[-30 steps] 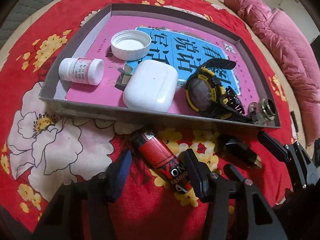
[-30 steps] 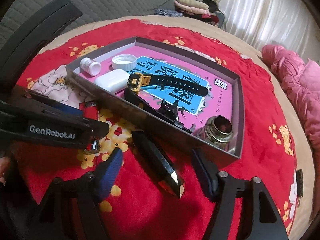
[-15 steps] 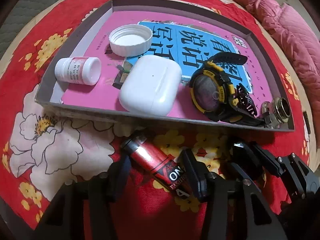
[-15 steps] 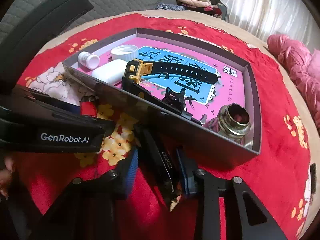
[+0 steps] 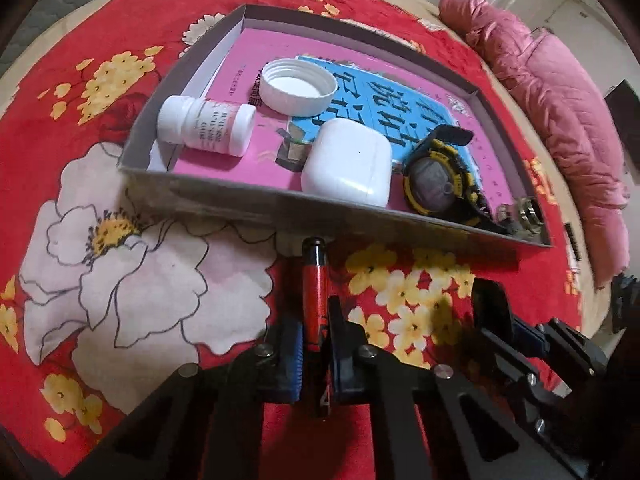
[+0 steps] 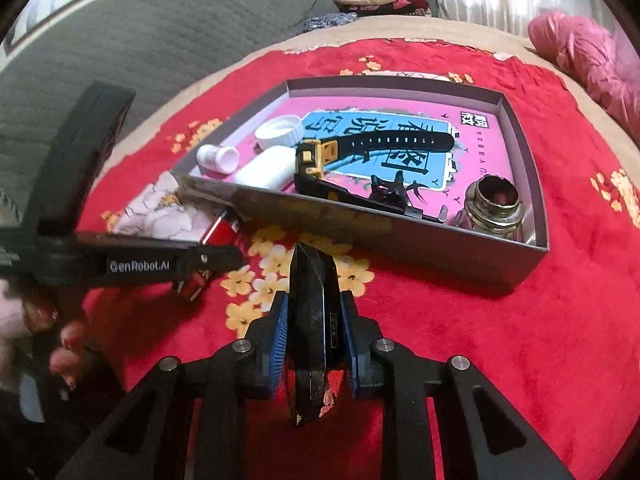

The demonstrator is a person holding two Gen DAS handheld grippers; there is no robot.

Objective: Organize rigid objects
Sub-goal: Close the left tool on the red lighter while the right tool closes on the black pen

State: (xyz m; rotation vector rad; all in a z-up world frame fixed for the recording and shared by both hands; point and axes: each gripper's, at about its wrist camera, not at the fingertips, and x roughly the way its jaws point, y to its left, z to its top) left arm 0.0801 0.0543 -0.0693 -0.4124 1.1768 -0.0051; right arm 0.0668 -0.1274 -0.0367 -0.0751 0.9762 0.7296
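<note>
Gripping on both sides: left gripper (image 5: 314, 344) clenched on the red lighter (image 5: 315, 292), which points at the near wall of the grey tray (image 5: 224, 204). Right gripper (image 6: 314, 332) has its jaws closing, pads already pressing the black faceted object (image 6: 312, 304), just outside the tray on the red floral cloth (image 6: 500, 340). Watch (image 5: 438, 178), earbud case (image 5: 348, 162), pill bottle (image 5: 206, 125), white cap (image 5: 298, 86), metal fitting (image 6: 495, 205) sit inside the tray.

Both wrist views close, angled down, facing and sharing the tray (image 5: 248, 204) (image 6: 440, 240)
</note>
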